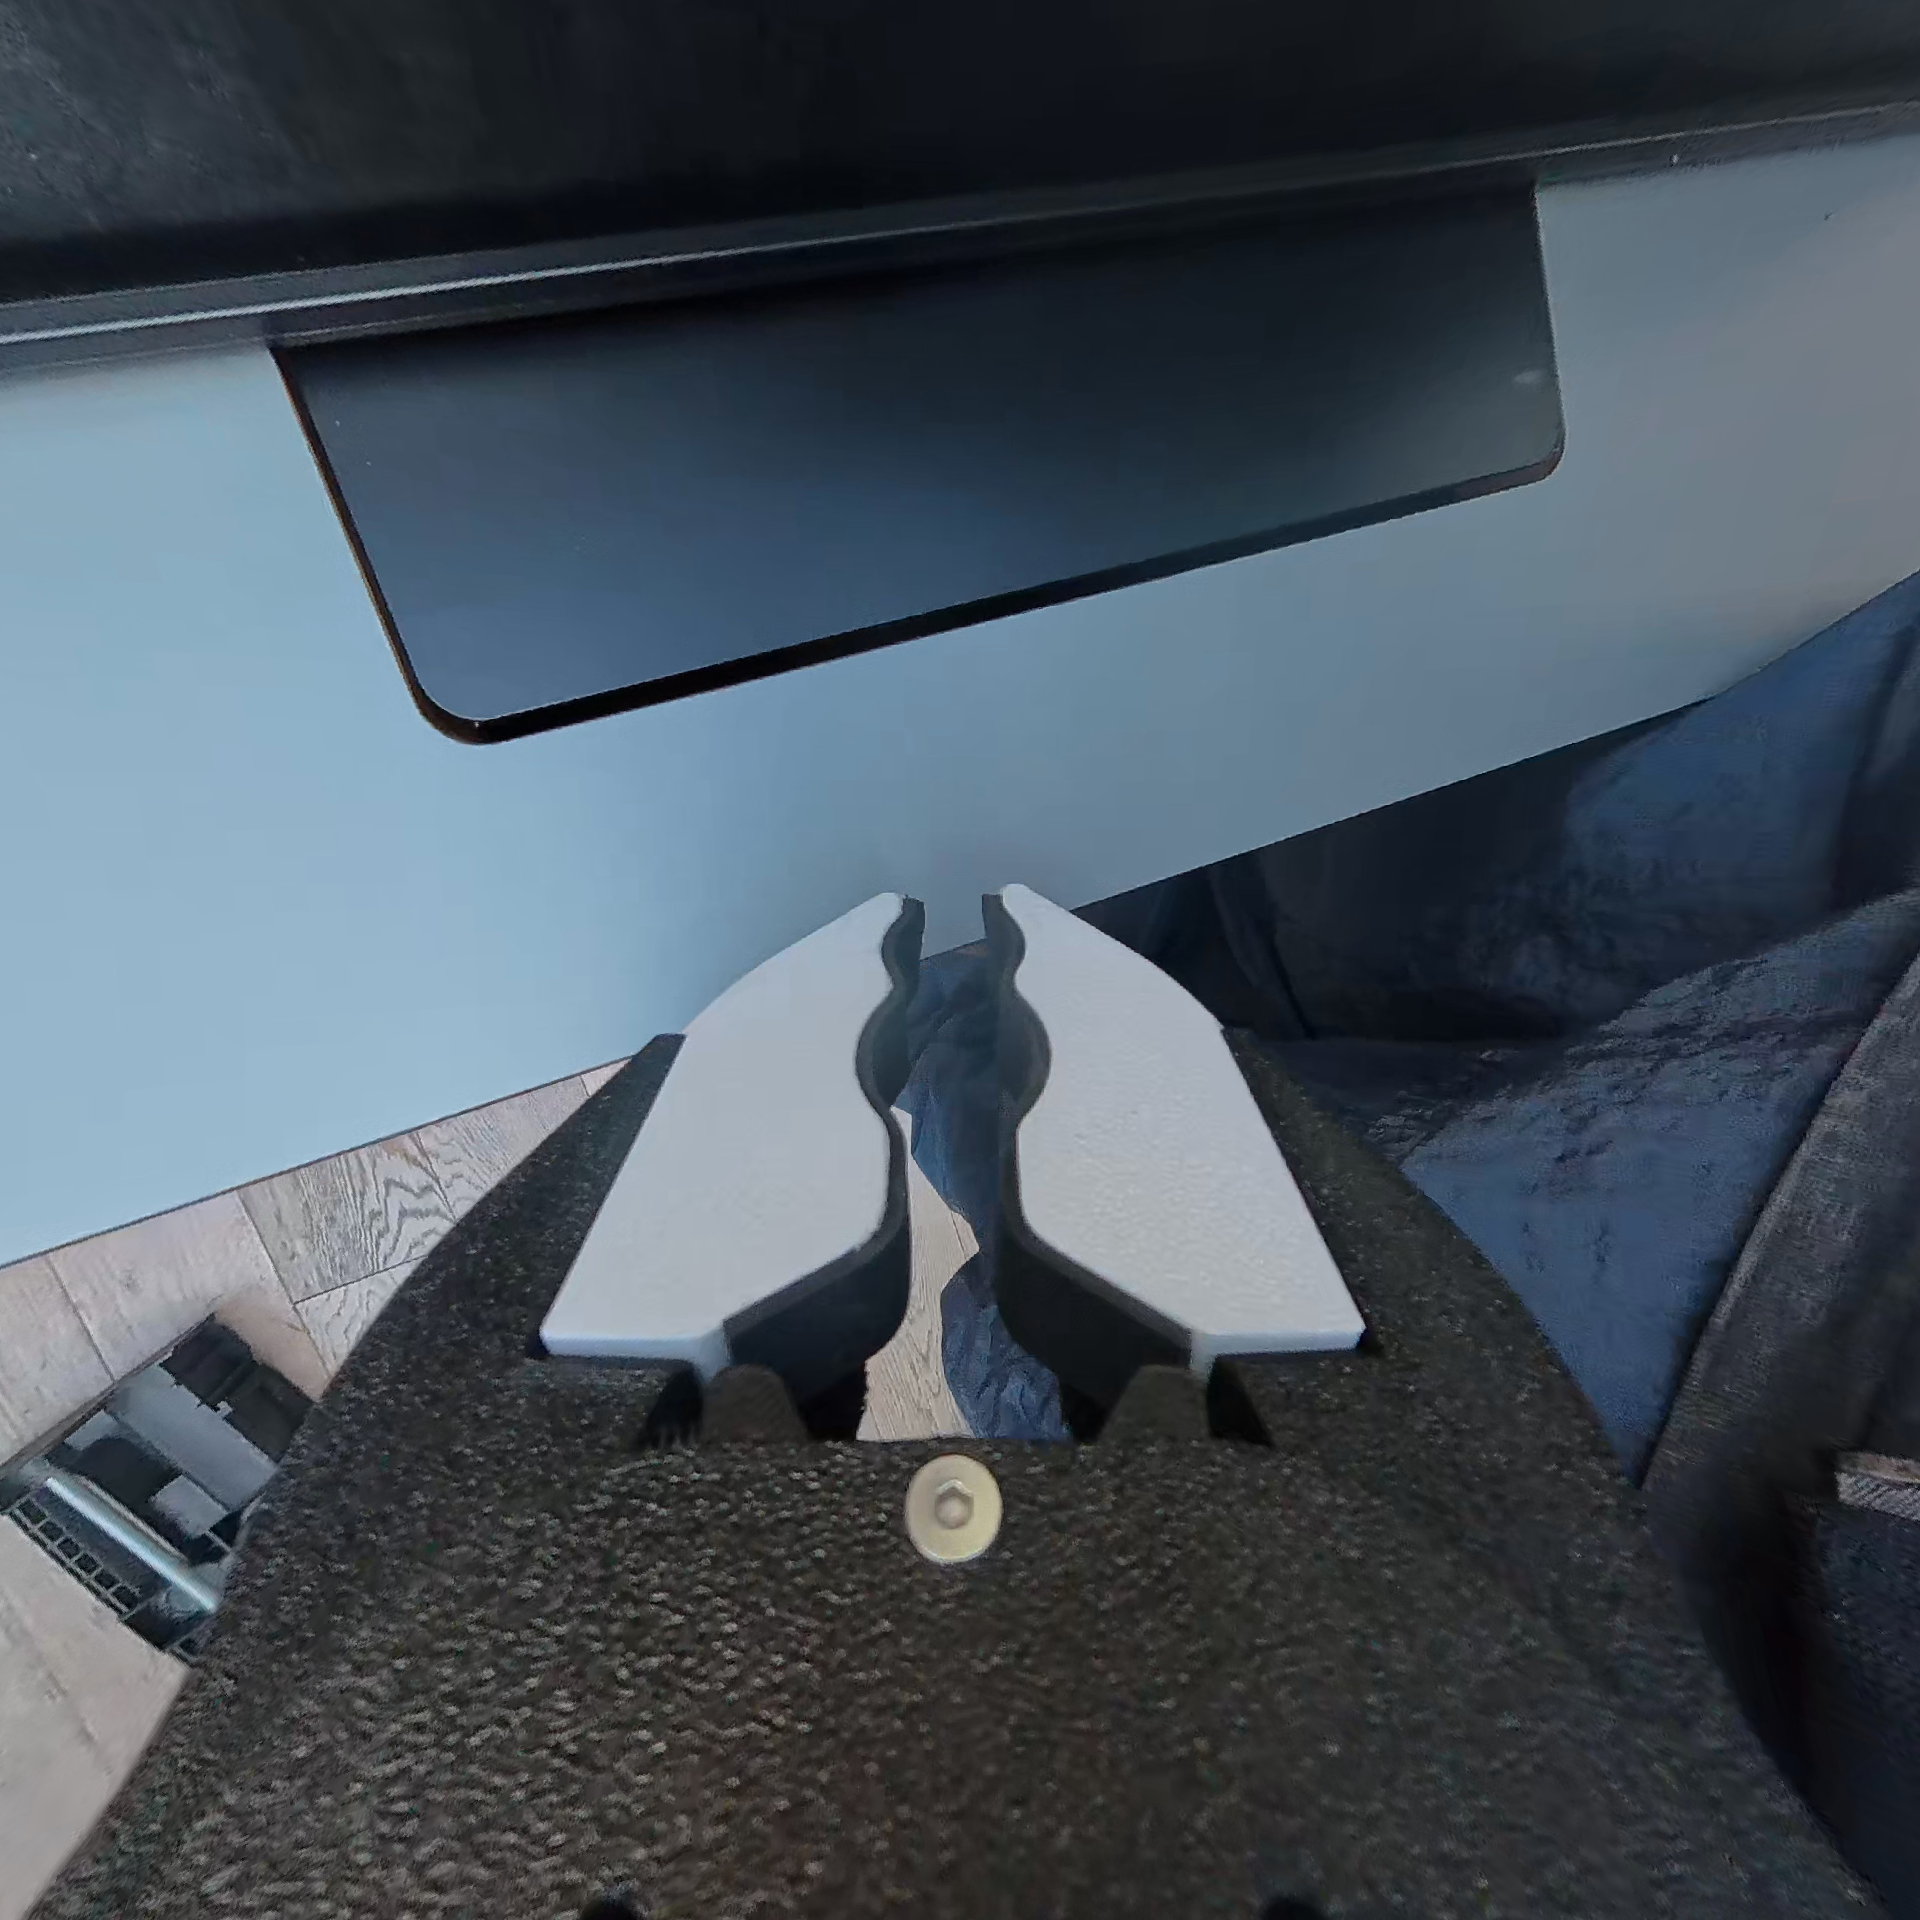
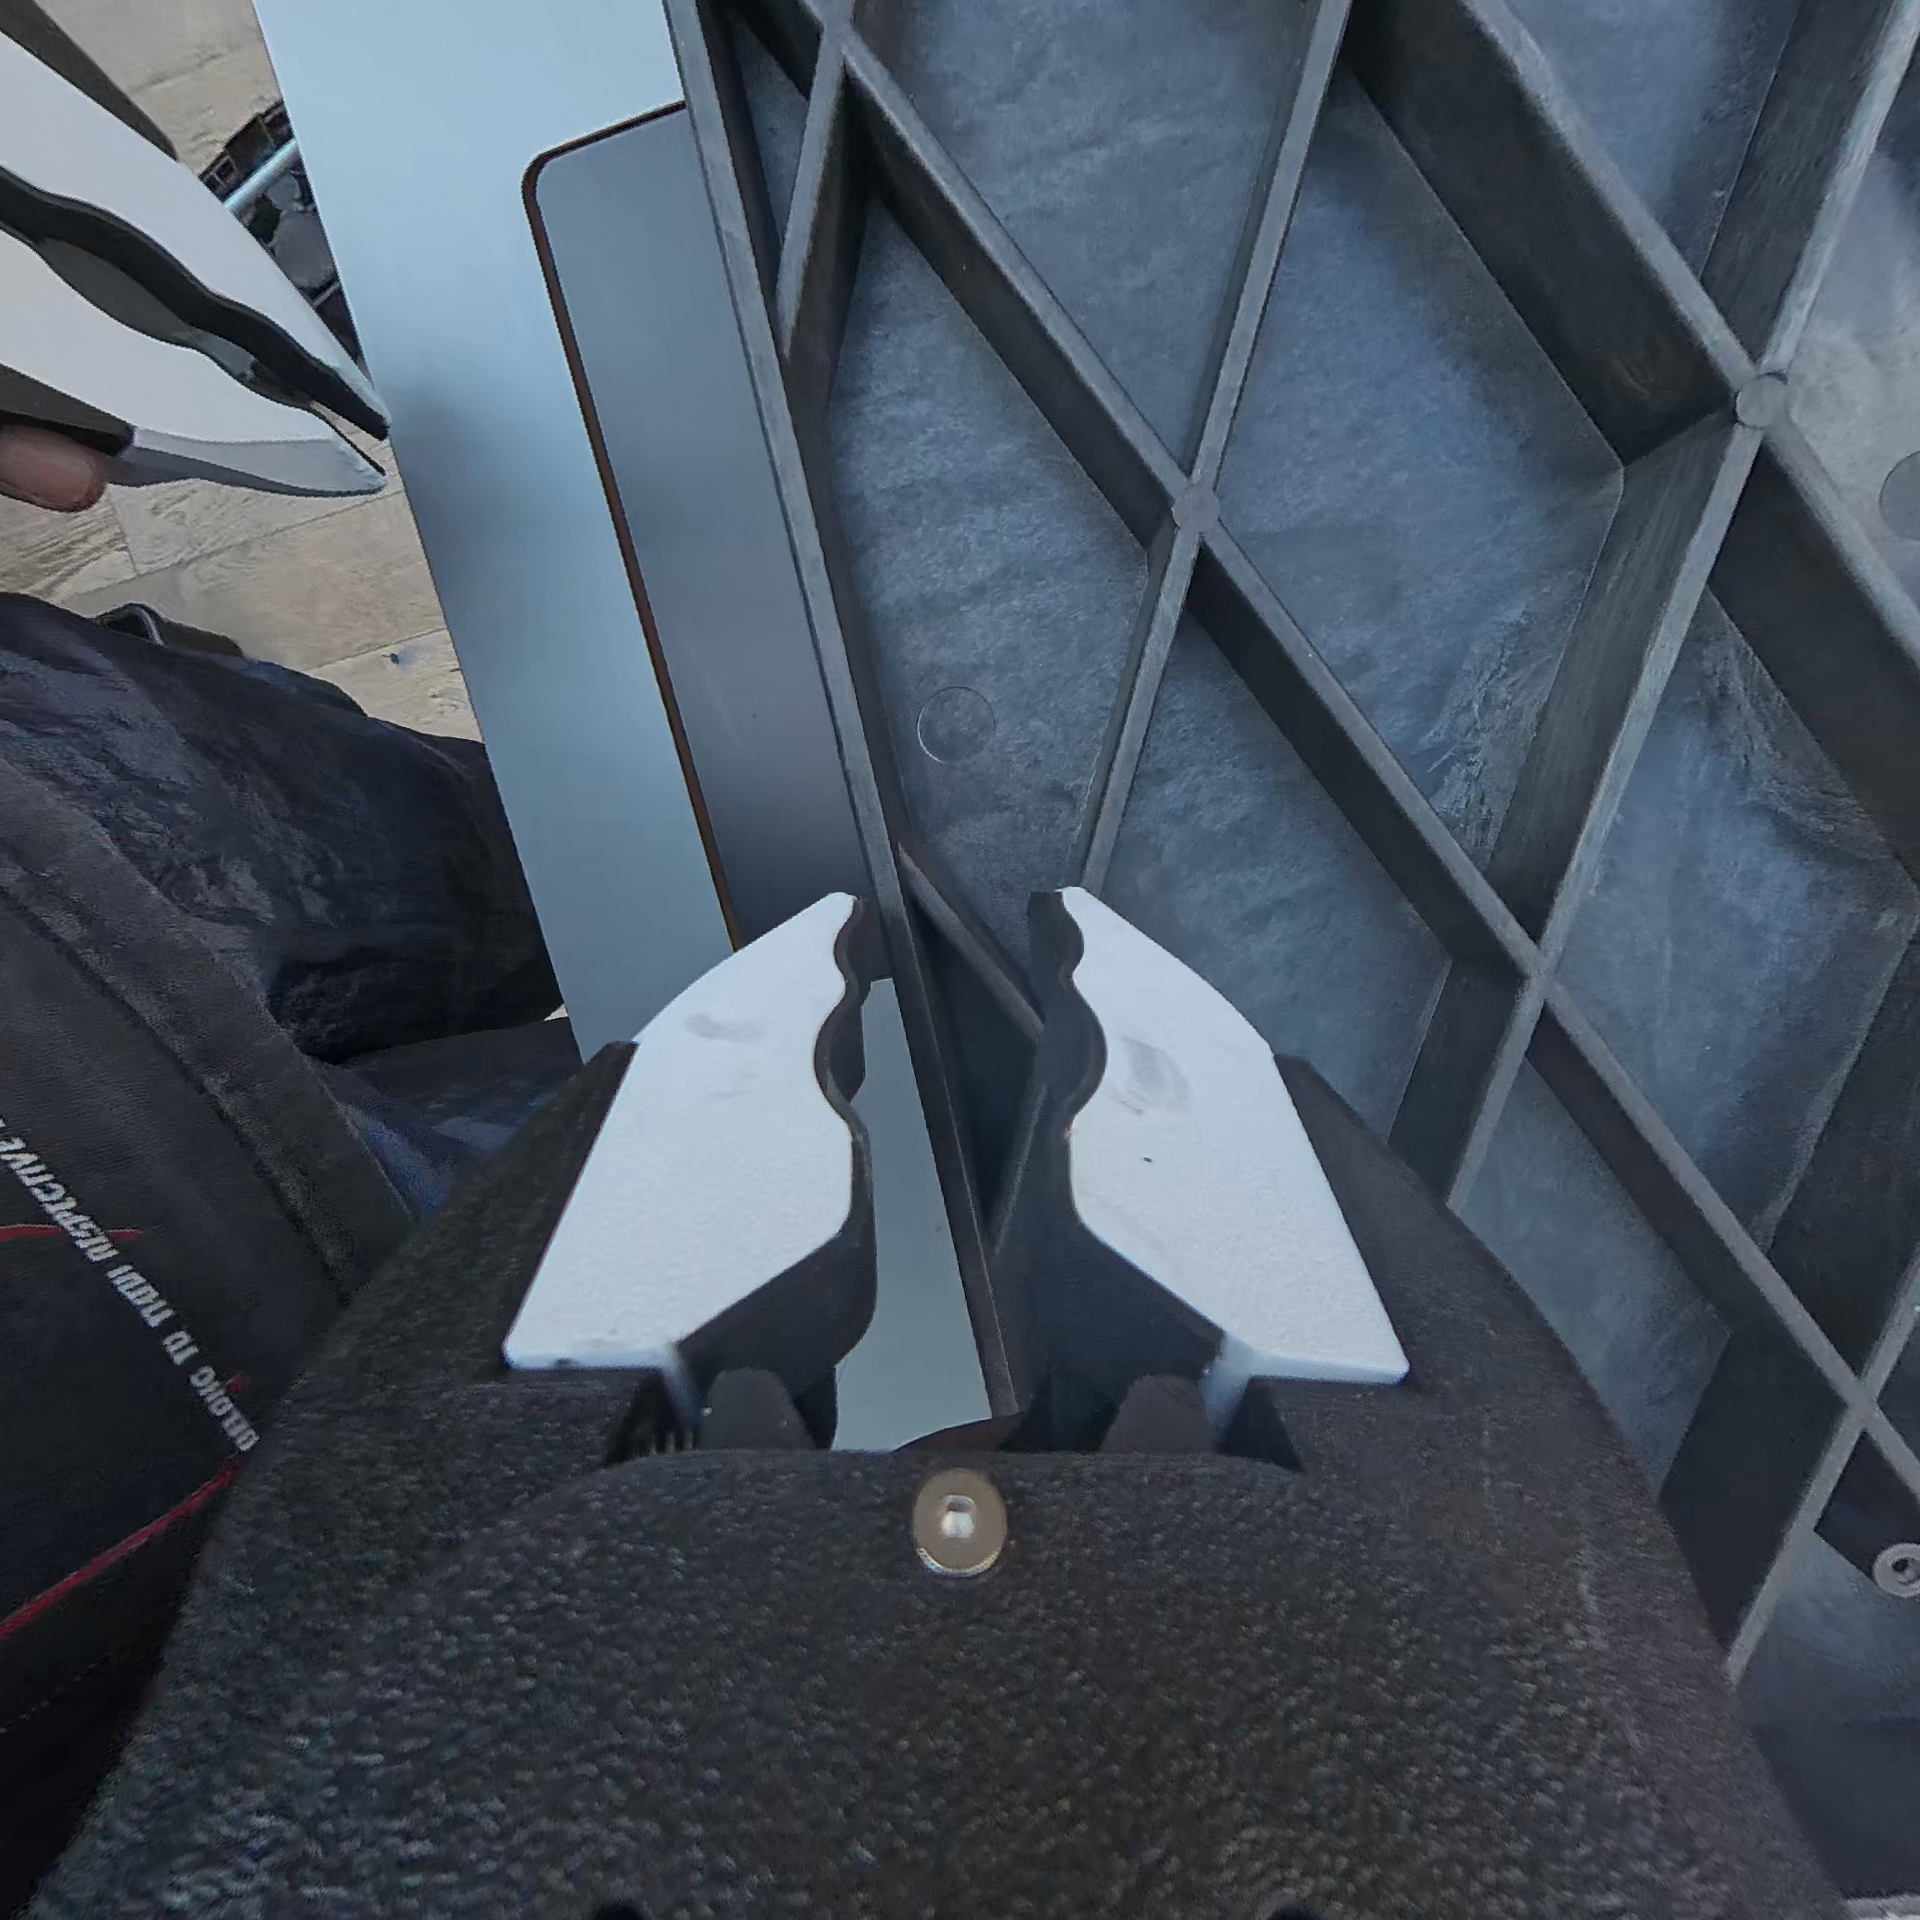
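- The left gripper (image 1: 954, 914) has its white fingers (image 1: 748, 1143) nearly together, with only a narrow gap at the tips; a fold of dark blue cloth (image 1: 961, 1101) shows in the gap, but whether the fingers pinch it cannot be told.
- Just beyond the left gripper's tips stands a pale blue panel (image 1: 260, 831), and on it, farther off, a dark glossy plate (image 1: 914, 499) with rounded corners, fixed under a black edge (image 1: 416, 291).
- To the right of that gripper lies more dark blue fabric (image 1: 1662, 1039); to the near left is a wood-grain floor (image 1: 343, 1226).
- The right gripper (image 2: 943, 914) has its fingers set somewhat apart, on either side of the thin rim (image 2: 935, 1039) of a dark grey ribbed plastic panel (image 2: 1351, 623); contact with the rim is not clear.
- The ribbed panel fills the right side of that view, its ribs crossing in diamonds.
- Left of the rim are the dark plate (image 2: 675, 520) and the pale blue panel (image 2: 457, 416).
- At far left the left gripper (image 2: 260, 343) shows, a fingertip (image 2: 52, 478) of a person beneath it.
- Dark clothing (image 2: 156, 1039) lies at the near left.
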### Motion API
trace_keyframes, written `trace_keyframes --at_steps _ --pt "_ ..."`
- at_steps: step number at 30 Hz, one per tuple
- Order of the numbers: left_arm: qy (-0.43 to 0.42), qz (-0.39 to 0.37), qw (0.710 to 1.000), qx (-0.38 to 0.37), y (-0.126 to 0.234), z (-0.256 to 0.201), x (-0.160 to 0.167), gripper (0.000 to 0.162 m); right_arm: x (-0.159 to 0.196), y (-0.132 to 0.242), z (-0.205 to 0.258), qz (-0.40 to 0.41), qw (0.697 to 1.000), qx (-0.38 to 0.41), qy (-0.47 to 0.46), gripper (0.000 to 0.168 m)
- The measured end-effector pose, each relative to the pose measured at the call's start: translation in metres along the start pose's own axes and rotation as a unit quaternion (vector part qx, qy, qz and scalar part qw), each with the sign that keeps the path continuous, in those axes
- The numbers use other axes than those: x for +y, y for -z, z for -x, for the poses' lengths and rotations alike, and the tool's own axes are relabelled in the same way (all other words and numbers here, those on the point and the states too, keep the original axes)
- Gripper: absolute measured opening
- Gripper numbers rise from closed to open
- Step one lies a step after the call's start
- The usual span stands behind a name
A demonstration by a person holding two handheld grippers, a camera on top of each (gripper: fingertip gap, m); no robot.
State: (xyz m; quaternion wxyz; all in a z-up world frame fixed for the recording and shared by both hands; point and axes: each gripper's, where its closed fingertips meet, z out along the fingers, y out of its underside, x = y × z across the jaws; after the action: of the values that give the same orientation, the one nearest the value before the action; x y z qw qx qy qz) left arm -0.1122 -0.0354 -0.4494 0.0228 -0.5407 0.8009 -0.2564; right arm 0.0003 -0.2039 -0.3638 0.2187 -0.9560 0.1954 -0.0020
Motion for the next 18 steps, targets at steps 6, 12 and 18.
trace_keyframes --at_steps 6,12,18 --pt "0.047 -0.035 0.998 -0.036 0.016 0.018 0.006 0.013 -0.004 -0.001 -0.006 -0.002 0.999 0.003 0.033 0.03" --pt "0.113 -0.073 0.988 -0.079 0.037 0.086 0.009 0.016 -0.029 0.0 -0.011 -0.008 1.0 0.017 0.023 0.031" --pt "0.128 -0.097 0.981 -0.108 0.059 0.175 0.008 0.02 -0.065 -0.012 -0.014 -0.008 0.999 0.044 0.001 0.031"
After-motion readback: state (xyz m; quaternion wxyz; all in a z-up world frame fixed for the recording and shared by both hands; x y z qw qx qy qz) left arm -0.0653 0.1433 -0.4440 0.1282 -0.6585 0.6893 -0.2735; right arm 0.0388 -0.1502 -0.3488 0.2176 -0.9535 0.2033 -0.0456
